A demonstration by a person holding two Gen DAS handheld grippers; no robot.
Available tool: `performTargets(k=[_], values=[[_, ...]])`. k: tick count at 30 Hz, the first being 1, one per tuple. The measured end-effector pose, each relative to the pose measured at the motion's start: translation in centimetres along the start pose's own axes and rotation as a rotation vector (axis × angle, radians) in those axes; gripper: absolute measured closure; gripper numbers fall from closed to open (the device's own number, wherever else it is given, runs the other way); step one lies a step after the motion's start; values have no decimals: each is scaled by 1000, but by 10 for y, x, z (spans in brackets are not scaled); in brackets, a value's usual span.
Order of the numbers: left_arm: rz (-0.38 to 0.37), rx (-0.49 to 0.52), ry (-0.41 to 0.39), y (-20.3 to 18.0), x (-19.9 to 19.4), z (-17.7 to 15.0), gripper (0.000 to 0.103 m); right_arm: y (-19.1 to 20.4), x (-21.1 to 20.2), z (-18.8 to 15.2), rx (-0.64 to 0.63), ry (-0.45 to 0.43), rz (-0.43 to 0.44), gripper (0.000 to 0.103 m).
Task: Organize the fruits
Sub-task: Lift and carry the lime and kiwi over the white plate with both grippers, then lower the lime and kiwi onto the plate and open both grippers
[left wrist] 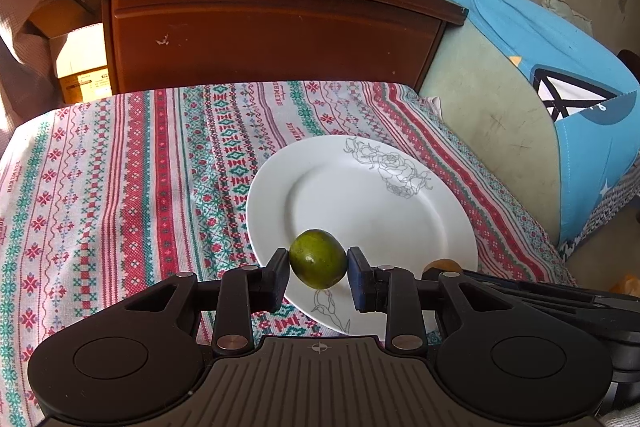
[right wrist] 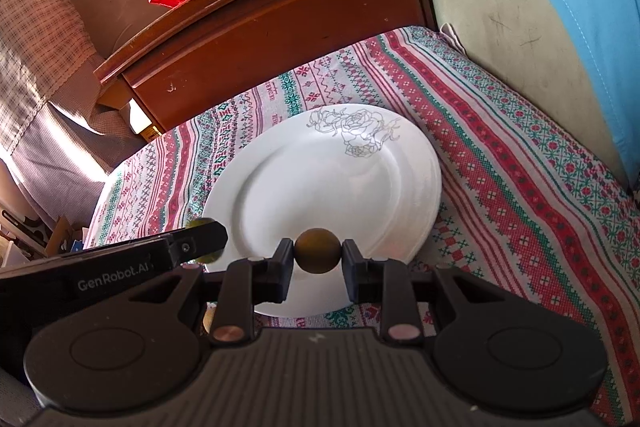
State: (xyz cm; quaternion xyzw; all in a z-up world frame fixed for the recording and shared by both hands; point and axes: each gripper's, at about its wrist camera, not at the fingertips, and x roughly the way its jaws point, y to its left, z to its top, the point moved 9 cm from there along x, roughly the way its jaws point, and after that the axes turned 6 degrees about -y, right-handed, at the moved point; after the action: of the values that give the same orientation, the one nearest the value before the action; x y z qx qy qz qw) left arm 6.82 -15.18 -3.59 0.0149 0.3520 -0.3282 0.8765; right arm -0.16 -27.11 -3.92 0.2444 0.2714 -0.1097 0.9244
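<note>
We are partway through, as we judge it: both fruits are lifted, neither is on the plate (left wrist: 360, 195) yet. Our left tongs (left wrist: 318, 269) are nearly closed and pinch a green fruit (left wrist: 318, 259) by its two sides, pads pressed against the skin. The fruit hangs over the plate's near rim, and we cannot tell whether it touches the china.

Our right tongs (right wrist: 317, 259) are nearly closed as well and clasp a smaller round brown fruit (right wrist: 318, 251) between their pads. It hangs over the near part of the plate, just inside the rim. In the right wrist view the left tongs come in from the left edge, just beside the plate's near-left rim, with a sliver of green showing behind them.

The plate is white with a rose drawn near its far rim, and it lies bare on the patterned cloth (left wrist: 120, 187) that covers the surface, toward the right side. No other fruit shows on the cloth in either view.

What is left, we judge, is lowering both fruits onto the plate, opening both tongs, and drawing them clear.
</note>
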Motion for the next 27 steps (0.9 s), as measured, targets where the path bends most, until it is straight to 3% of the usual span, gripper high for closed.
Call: performTargets(k=[10, 22, 24, 27], values=[[-2, -9, -10, -5, -1, 4, 71, -4, -3, 3, 6, -9, -2, 73], [32, 12, -22, -5, -14, 4, 52, 6, -6, -1, -44, 1, 19, 69], [54, 20, -21, -3, -16, 4, 42, 8, -7, -1, -62, -3, 18, 68], [82, 4, -14, 4, -19, 4, 40, 11, -8, -2, -72, -5, 21, 66]])
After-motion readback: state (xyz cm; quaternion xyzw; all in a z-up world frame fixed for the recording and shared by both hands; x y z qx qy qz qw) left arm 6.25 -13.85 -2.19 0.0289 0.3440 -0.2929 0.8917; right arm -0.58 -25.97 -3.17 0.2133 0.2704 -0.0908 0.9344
